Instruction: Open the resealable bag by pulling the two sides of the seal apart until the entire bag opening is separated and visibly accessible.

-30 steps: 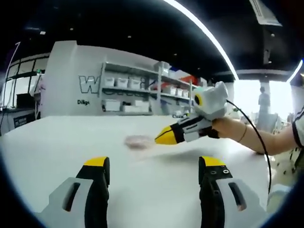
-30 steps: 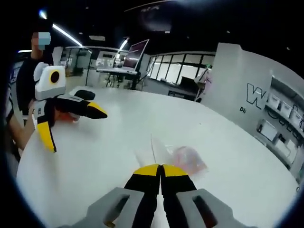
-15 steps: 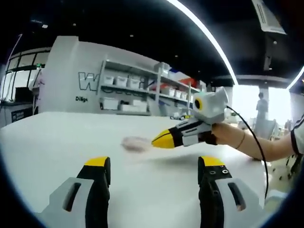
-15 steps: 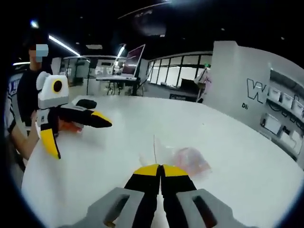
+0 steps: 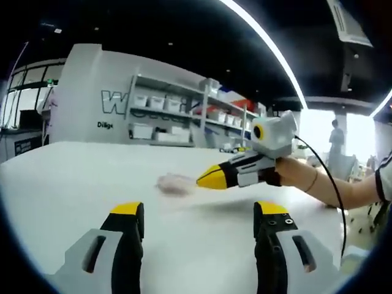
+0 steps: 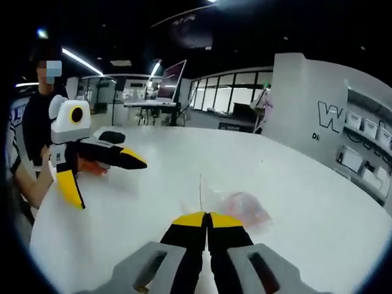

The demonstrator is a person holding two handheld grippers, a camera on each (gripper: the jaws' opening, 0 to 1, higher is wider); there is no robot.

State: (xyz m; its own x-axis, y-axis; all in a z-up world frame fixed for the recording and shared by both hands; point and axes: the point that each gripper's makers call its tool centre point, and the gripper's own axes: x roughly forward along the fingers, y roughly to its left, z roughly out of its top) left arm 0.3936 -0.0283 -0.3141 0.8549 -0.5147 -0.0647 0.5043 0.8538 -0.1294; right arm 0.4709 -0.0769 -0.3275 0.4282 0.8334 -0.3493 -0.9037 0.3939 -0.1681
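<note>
Left gripper [image 5: 196,215], seen in the left gripper view, hovers low over a wide white table [image 5: 73,177] with its yellow-tipped jaws spread wide and nothing between them; in the right gripper view the same tool [image 6: 103,170] comes in from the left, one jaw reaching out level over the table and the other angled downward, held in a person's hand whose orange-tinted fingers [image 6: 93,166] show just behind it. Right gripper [image 6: 207,219] points forward with its jaws pressed together, pinching the near edge of the resealable bag [image 6: 236,205]; a thin clear flap stands up from the tips, while the pinkish body of the bag lies on the table just beyond and to the right. From the left gripper view, the right gripper [image 5: 211,177] enters from the right, tips closed and nearly level, with the person's hand [image 5: 293,173] and bare forearm behind it and a black cable [image 5: 334,196] looping down from the tool; the bag [image 5: 174,183] is a blurred pale patch just beside those tips. Storage shelves [image 5: 177,119] with white bins line a grey wall behind the table; a dark object [image 6: 111,136] rests on the far side of the table; a long ceiling light strip [image 5: 269,46] arcs overhead.
</note>
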